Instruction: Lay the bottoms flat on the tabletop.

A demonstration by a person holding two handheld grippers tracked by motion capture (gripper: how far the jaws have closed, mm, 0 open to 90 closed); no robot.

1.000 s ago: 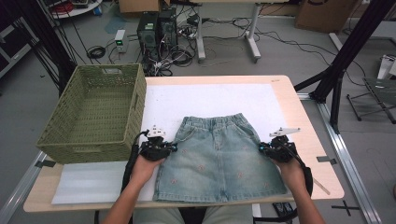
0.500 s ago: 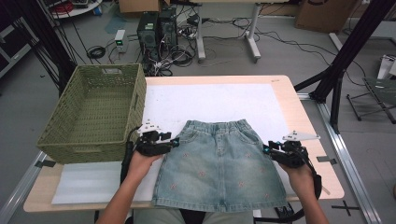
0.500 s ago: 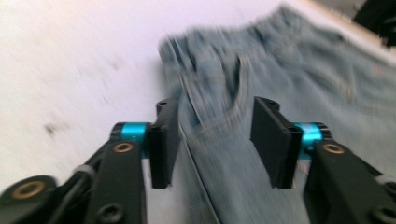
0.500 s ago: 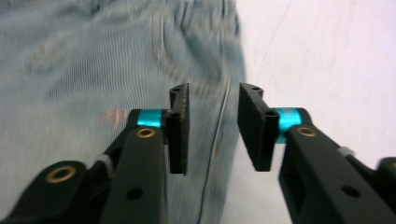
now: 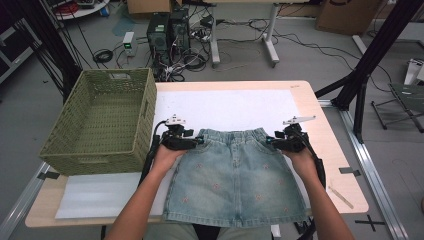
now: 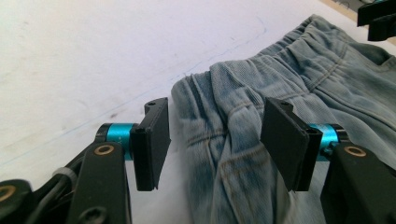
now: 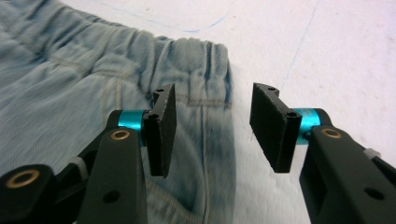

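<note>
A light blue denim skirt (image 5: 235,175) lies flat on the white mat (image 5: 225,105), waistband away from me. My left gripper (image 5: 200,141) hovers at the waistband's left corner. Its jaws have just been opening and stand apart, with the bunched corner (image 6: 219,116) lying below and between them, untouched. My right gripper (image 5: 270,141) hovers at the right corner. Its jaws have just been opening too, above the skirt's side seam (image 7: 205,126), gripping nothing. In the left gripper view the right gripper (image 6: 376,18) shows at the top right.
A green woven basket (image 5: 100,120) stands on the table's left side, close to my left hand. The wooden table edge (image 5: 330,125) runs along the right. Computer cases (image 5: 167,30) and cables sit on the floor behind the table.
Both grippers were closed at the skirt's waist corners and have since opened and lifted off the cloth. The skirt now lies released on the mat.
</note>
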